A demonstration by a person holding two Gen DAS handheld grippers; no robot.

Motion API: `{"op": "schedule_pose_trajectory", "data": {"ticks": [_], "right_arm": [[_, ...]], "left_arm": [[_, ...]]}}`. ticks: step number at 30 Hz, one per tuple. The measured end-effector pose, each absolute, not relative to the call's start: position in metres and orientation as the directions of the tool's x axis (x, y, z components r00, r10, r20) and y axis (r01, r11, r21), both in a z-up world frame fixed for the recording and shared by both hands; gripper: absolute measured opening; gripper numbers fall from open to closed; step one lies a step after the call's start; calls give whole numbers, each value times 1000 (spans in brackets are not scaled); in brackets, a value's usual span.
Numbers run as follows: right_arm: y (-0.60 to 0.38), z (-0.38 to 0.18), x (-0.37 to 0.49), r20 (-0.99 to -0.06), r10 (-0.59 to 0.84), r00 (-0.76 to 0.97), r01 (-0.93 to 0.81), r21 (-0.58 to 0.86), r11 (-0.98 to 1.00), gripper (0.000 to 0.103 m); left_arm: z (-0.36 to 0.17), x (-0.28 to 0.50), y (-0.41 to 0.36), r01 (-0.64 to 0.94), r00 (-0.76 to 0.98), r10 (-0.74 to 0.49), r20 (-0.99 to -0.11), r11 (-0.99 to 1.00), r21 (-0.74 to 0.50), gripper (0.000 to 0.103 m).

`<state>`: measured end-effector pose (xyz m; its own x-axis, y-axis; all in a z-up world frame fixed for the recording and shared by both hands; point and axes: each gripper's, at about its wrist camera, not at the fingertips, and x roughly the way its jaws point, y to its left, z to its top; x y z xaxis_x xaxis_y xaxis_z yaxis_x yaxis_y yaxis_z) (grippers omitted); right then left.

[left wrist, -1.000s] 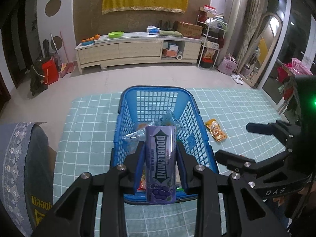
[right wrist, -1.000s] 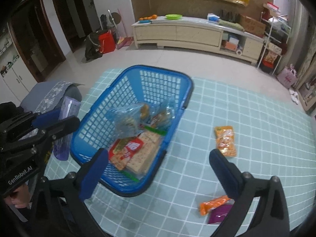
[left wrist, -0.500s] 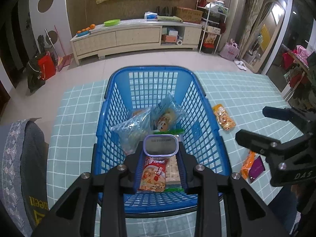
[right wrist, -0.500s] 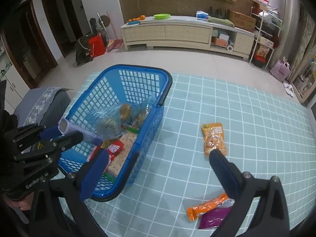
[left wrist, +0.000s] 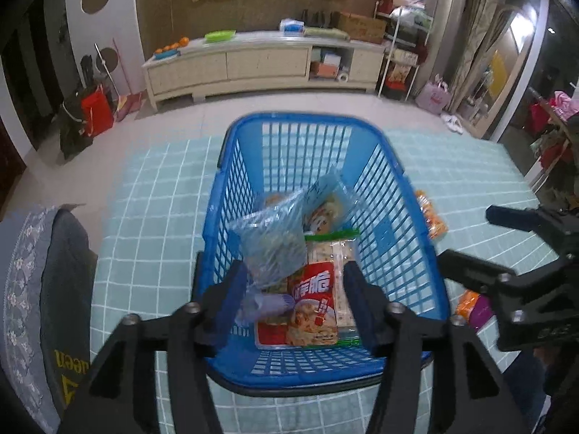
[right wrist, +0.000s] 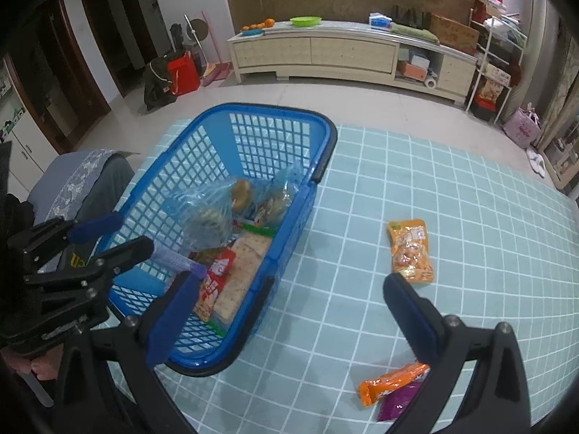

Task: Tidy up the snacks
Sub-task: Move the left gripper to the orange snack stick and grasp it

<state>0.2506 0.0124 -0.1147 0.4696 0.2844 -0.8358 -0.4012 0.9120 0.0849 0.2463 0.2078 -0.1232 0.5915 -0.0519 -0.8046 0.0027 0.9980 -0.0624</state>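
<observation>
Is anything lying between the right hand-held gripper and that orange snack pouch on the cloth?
Nothing visible: only bare checked tablecloth separates the open right hand-held gripper from the orange snack pouch; the blue basket sits off to its left.

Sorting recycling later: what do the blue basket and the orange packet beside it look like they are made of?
Basket: seemingly rigid moulded plastic, glossy blue, judging by its lattice walls and smooth rim. Orange packet: probably thin plastic film, shiny, with crinkled surface and flat sealed ends; whether it is foil-lined cannot be told.
</observation>
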Motion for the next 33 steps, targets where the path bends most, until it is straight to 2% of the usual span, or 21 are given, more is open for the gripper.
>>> {"op": "schedule_pose_trajectory", "data": {"ticks": [15,19,33], "right_arm": [[-22,-62,204,-790,286,542,-390,64,918,103],[-42,-52,194,-788,284,547,-375,73,924,103],[-115,-56,174,-788,214,577,-292,46,955,103]], "left_arm": [[-64,199,173,59,669,-81,-739,997,-56,65],[-53,185,149,97,688,-93,-719,995,-36,70],[-67,185,70,209,654,-161,-740,977,-27,70]]}}
